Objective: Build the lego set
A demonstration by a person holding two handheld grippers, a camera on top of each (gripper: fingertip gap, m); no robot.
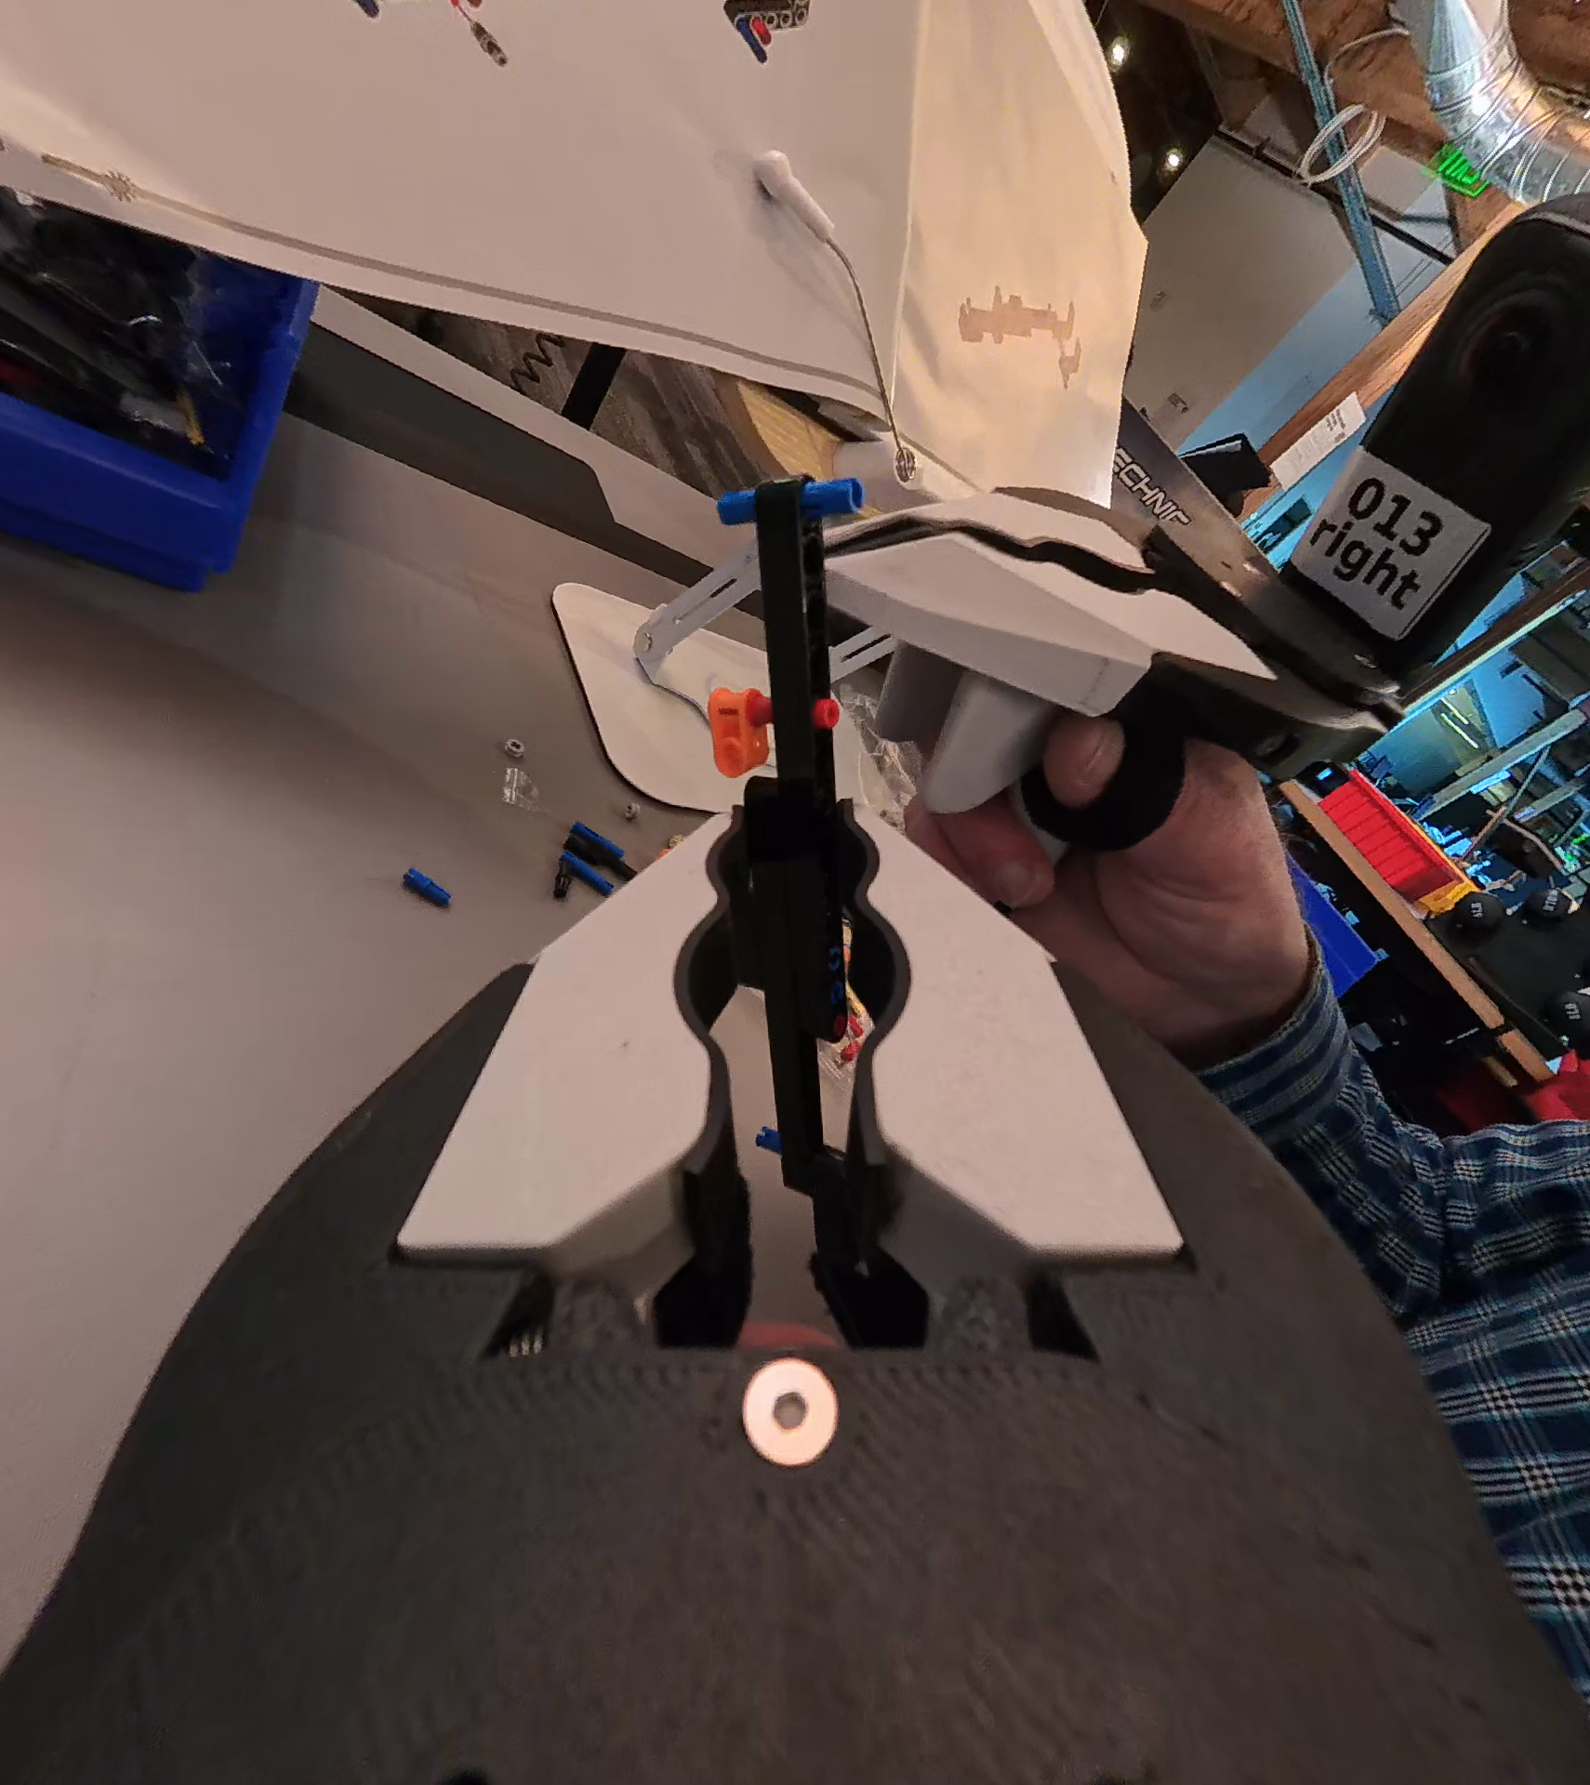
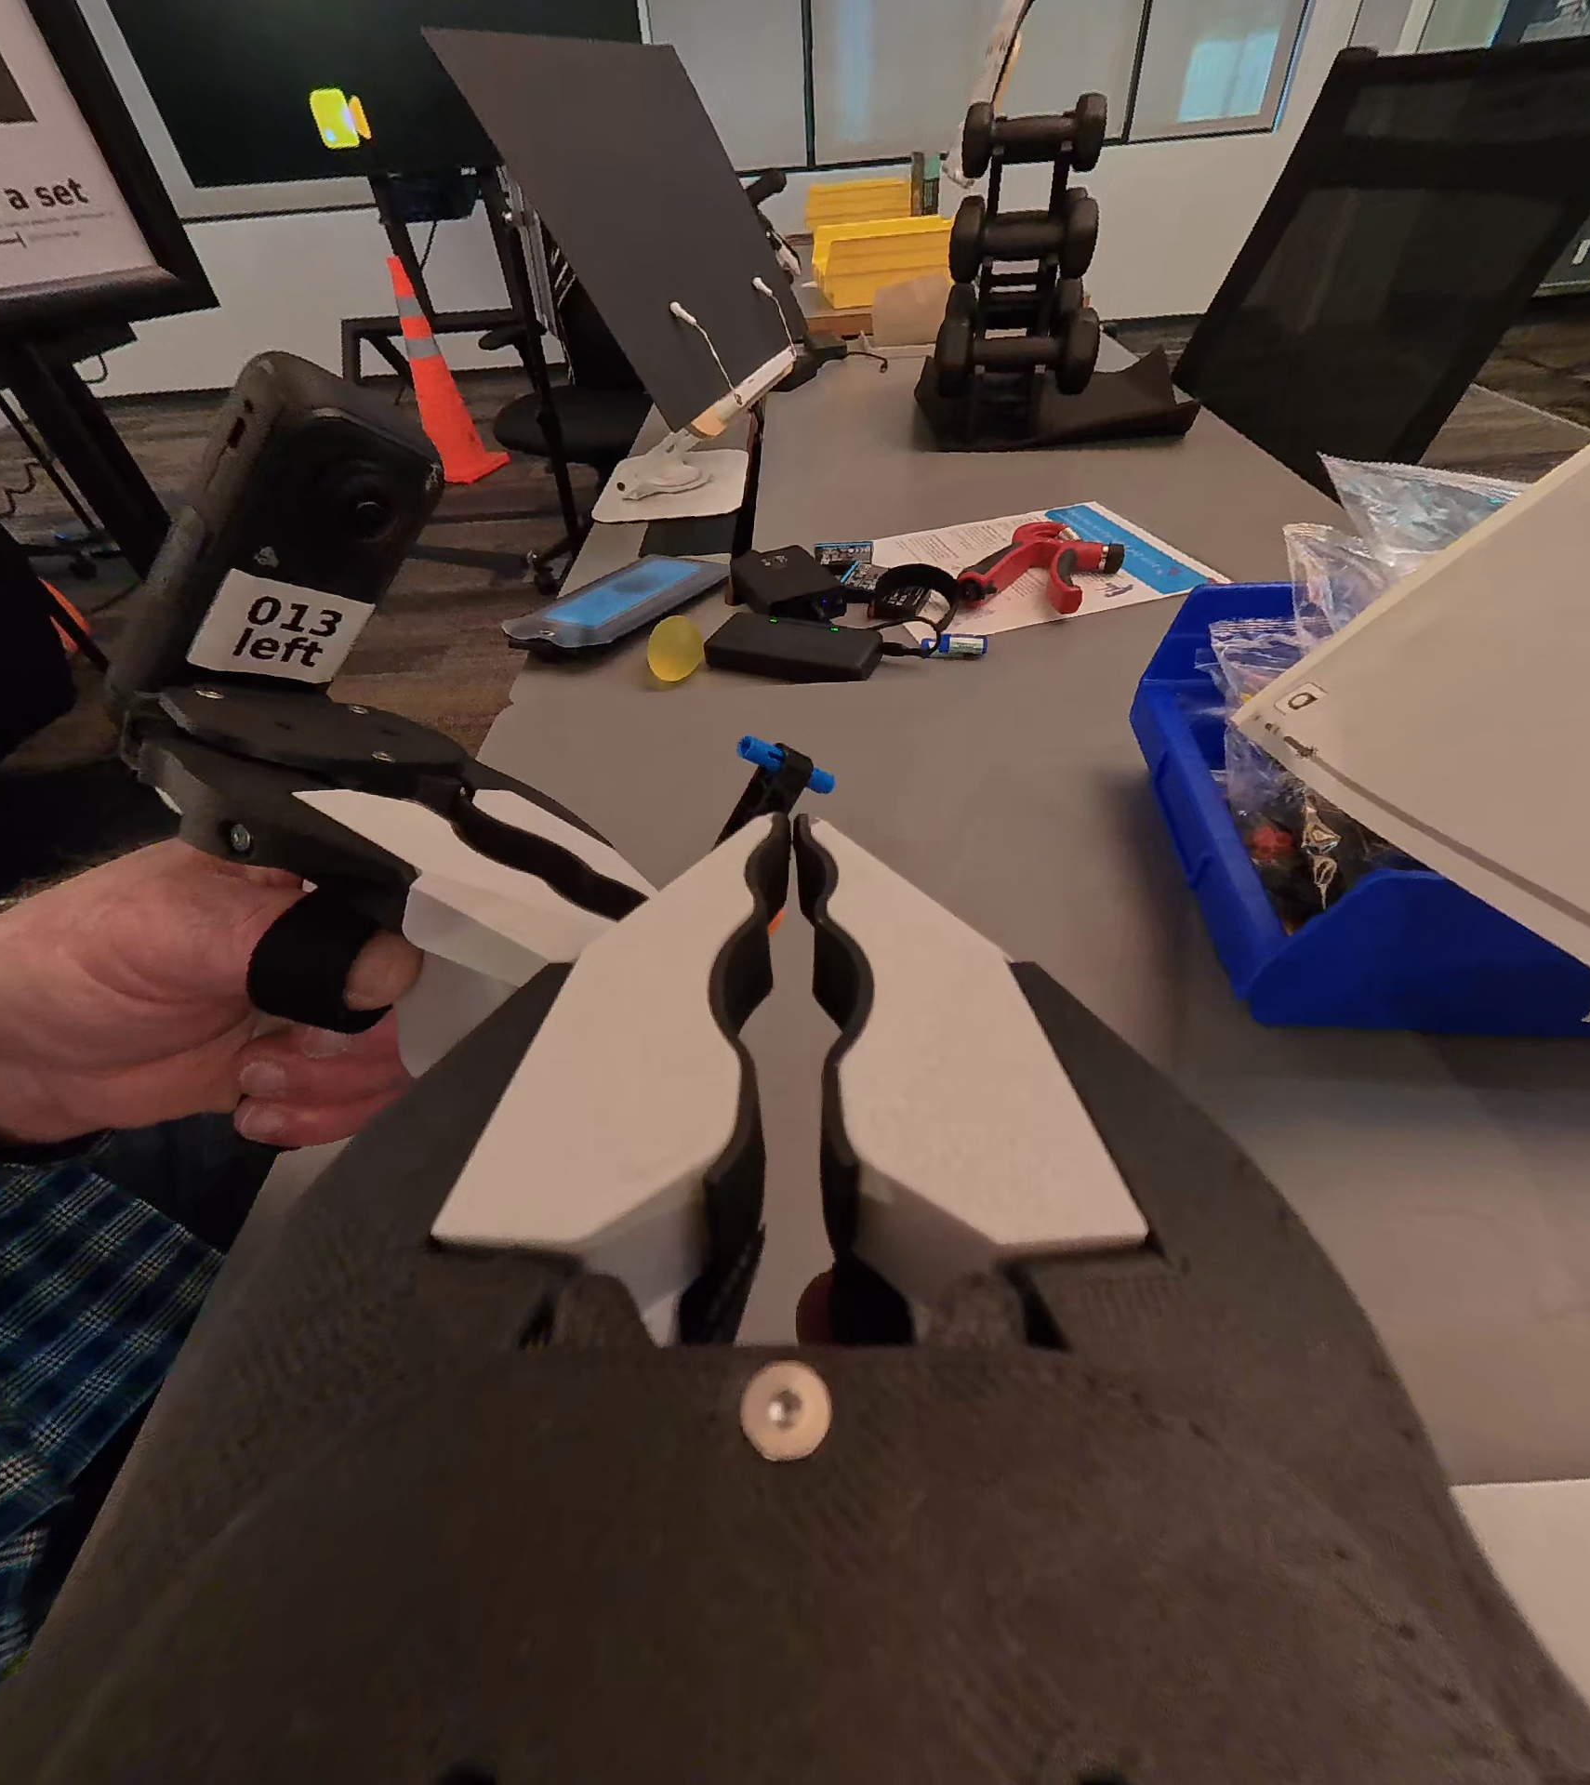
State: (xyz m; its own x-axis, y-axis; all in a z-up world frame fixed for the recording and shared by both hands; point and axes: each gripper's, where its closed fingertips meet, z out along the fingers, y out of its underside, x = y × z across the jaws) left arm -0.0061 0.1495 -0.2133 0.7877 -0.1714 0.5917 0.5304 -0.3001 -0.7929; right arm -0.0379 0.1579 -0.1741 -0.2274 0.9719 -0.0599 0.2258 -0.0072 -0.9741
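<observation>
My left gripper [image 1: 791,831] is shut on a long black beam assembly [image 1: 791,628] that stands upright between its pads. The beam carries a blue pin [image 1: 835,495] through its top end, and an orange connector [image 1: 733,729] on a red pin [image 1: 825,713] at mid-height. My right gripper [image 2: 791,826] has its fingertips closed together. In the left wrist view the right gripper [image 1: 835,570] reaches in from the right, with its tip against the beam's upper part. In the right wrist view the beam [image 2: 762,797] and blue pin [image 2: 757,751] show just past my right fingertips. The left gripper's fingers [image 2: 501,850] come in from the left.
A blue bin [image 2: 1351,947] of bagged parts sits at the right under a white instruction sheet [image 1: 482,145] on a stand. Loose blue and black pins [image 1: 593,855] and another blue pin [image 1: 426,887] lie on the grey table [image 2: 1013,773]. A power bank [image 2: 791,649], a yellow ball [image 2: 675,649] and a dumbbell rack [image 2: 1023,270] stand farther back. My hands' fingertips stand some 5 cm from each other.
</observation>
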